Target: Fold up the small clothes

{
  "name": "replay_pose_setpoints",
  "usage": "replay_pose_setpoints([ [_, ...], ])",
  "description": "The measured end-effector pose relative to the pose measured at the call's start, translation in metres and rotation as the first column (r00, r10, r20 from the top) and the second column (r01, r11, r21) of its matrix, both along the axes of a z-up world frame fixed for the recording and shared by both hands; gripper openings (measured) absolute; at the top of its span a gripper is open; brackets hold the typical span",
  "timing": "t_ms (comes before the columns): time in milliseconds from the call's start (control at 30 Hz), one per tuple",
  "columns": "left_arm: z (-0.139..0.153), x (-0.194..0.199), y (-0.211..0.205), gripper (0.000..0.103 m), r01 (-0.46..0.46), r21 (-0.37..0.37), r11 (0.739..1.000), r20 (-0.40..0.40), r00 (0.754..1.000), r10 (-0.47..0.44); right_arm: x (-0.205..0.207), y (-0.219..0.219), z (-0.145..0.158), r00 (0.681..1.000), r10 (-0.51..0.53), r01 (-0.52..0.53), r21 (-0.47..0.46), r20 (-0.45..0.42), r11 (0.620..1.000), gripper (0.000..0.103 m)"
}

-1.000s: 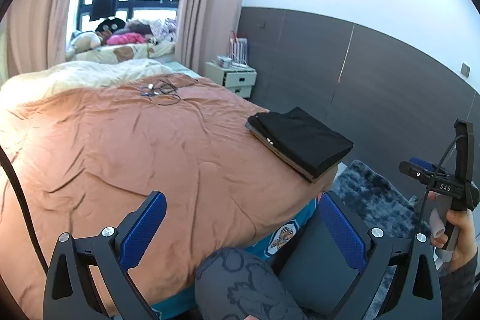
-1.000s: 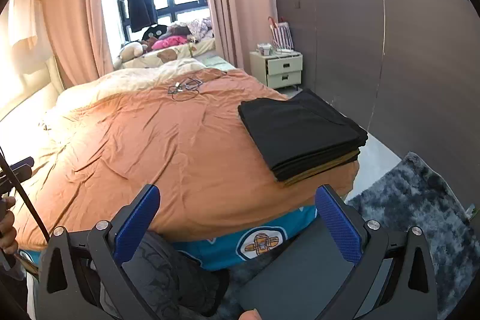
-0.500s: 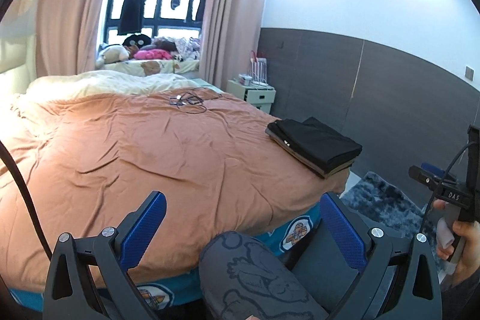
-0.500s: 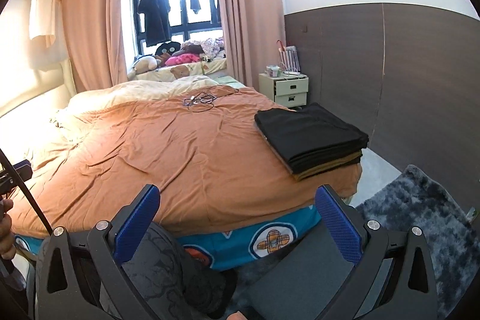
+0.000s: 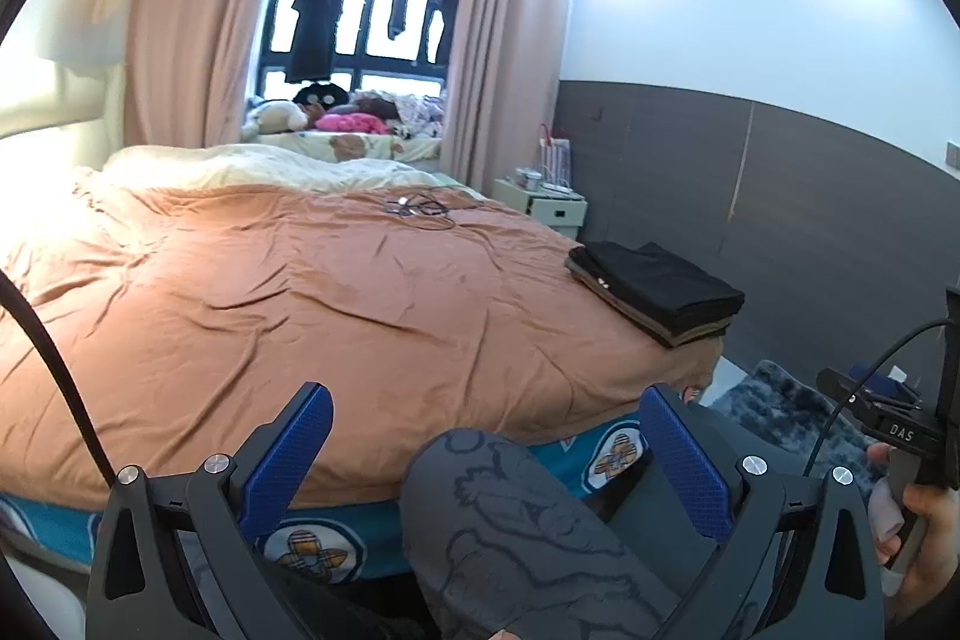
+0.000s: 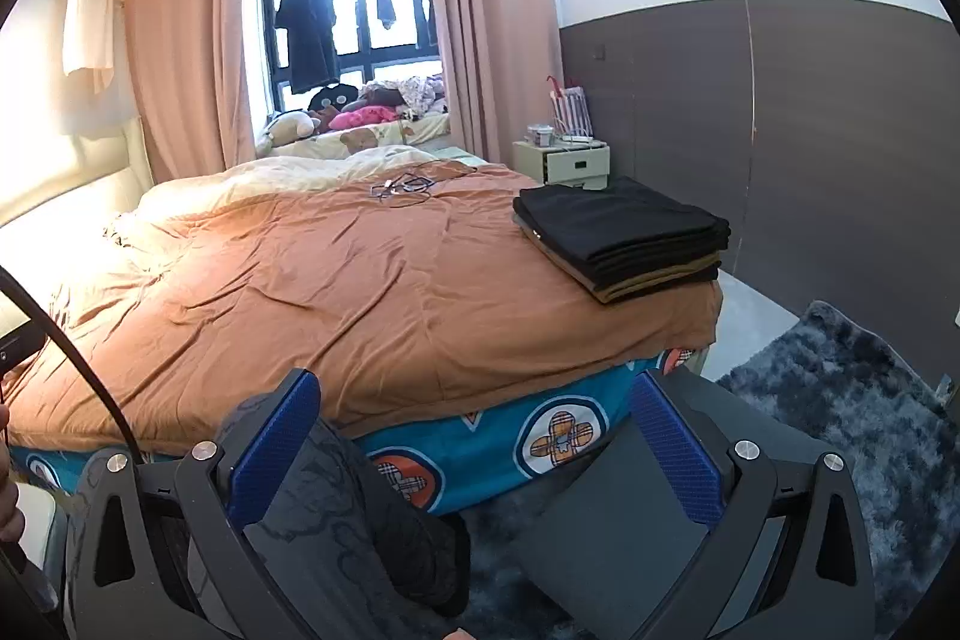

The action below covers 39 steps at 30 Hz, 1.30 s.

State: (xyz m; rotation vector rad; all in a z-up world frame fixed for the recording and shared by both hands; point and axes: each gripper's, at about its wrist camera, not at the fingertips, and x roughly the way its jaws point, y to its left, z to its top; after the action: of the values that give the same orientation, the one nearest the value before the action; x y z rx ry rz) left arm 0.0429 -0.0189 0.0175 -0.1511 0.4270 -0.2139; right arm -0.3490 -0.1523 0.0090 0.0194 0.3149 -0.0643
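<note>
A stack of folded dark clothes [image 5: 660, 289] lies at the right corner of the bed with the orange-brown cover [image 5: 288, 292]; it also shows in the right wrist view [image 6: 624, 235]. My left gripper [image 5: 486, 454] is open and empty, held in front of the bed's near edge, above a knee in grey patterned trousers [image 5: 516, 532]. My right gripper [image 6: 474, 442] is open and empty, also short of the bed, well below and left of the stack. The right gripper's handle [image 5: 900, 436] shows at the left wrist view's right edge.
A tangle of cables [image 6: 402, 187] lies on the far part of the bed. A bedside cabinet [image 6: 570, 160] stands by the dark panelled wall. A dark shaggy rug [image 6: 852, 418] covers the floor to the right. A grey flat seat [image 6: 624, 526] is under the right gripper.
Both grippers have tilted up and drawn back from the bed, so more of the room and the bed's blue side show. Both stayed open and empty. The stack has not moved.
</note>
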Motion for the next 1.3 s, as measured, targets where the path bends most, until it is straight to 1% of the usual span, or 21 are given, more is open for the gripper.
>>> replay_pose_setpoints([
  [100, -0.007, -0.01, 0.004, 0.103, -0.025, -0.013, 1.0, 0.009, 1.0, 0.026, -0.005, 0.01, -0.006, 1.0, -0.001, 0.002, -0.027, 0.012, 1.0, 0.103],
  [300, -0.017, -0.019, 0.002, 0.103, -0.062, 0.034, 0.997, 0.025, 0.998, 0.061, -0.01, 0.026, -0.017, 1.0, 0.01, -0.009, -0.042, 0.021, 0.999, 0.103],
  [467, -0.018, -0.021, 0.003, 0.103, -0.062, 0.042, 0.997, 0.038, 0.997, 0.061, -0.009, 0.035, -0.019, 1.0, 0.007, -0.006, -0.063, 0.028, 0.998, 0.103],
  [700, -0.016, -0.026, 0.005, 0.103, -0.07, 0.049, 0.996, 0.057, 0.996, 0.067, -0.006, 0.038, -0.022, 1.0, 0.004, -0.003, -0.067, 0.024, 0.998, 0.103],
  [1133, -0.012, -0.032, 0.0, 0.103, -0.064, 0.073, 0.995, 0.082, 0.995, 0.058, -0.007, 0.04, -0.023, 1.0, -0.009, 0.01, -0.066, 0.026, 0.998, 0.103],
  [1300, -0.011, -0.034, 0.0, 0.103, -0.062, 0.077, 0.995, 0.081, 0.995, 0.056, -0.007, 0.036, -0.022, 1.0, -0.013, 0.014, -0.044, 0.022, 0.999, 0.103],
])
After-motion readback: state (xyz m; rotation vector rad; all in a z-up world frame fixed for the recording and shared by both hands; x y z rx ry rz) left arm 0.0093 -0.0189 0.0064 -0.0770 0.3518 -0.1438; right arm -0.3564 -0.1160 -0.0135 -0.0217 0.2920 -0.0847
